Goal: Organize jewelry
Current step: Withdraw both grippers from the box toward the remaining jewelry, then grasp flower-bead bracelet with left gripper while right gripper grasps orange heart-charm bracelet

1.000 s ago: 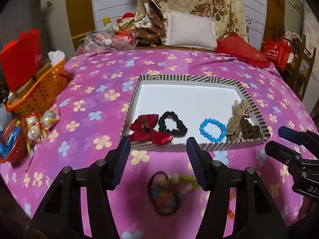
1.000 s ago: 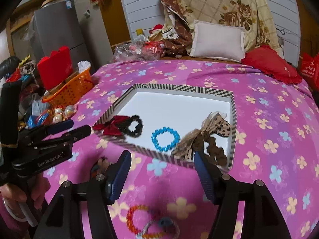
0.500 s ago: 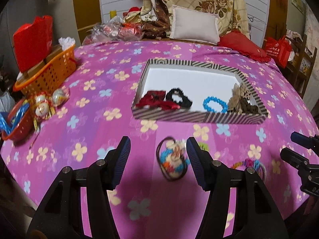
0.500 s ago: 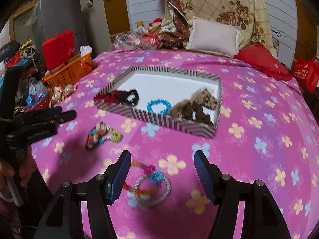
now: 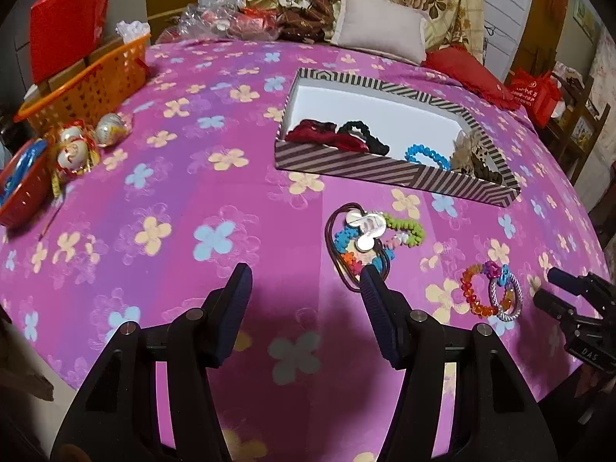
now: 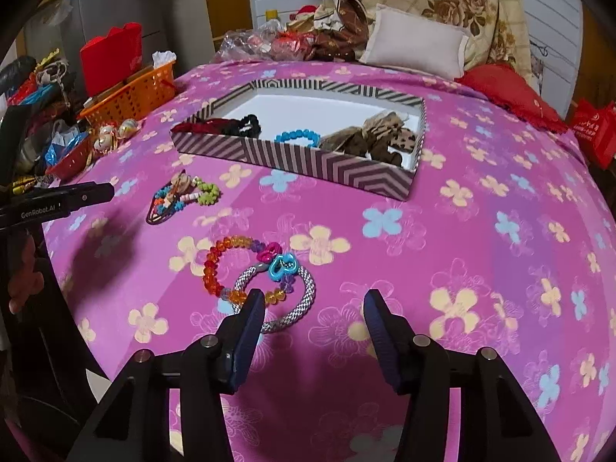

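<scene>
White lettering reading "GenRobot.AI" runs along the black body of the left claw, at the left edge of the right wrist view. In the left wrist view, the letters "DAS" (perhaps cut off) sit on the black body of the right claw at lower right. The red bag at upper right carries white print too small to read.

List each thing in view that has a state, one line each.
Striped box: lidless, partly filled.
Blue bead bracelet: inside the box.
Orange bead bracelet: on the cloth, outside.
Silver bracelet: outside, overlapping it.
Left gripper: open, empty.
Right gripper: open, empty, just narrowed.
</scene>
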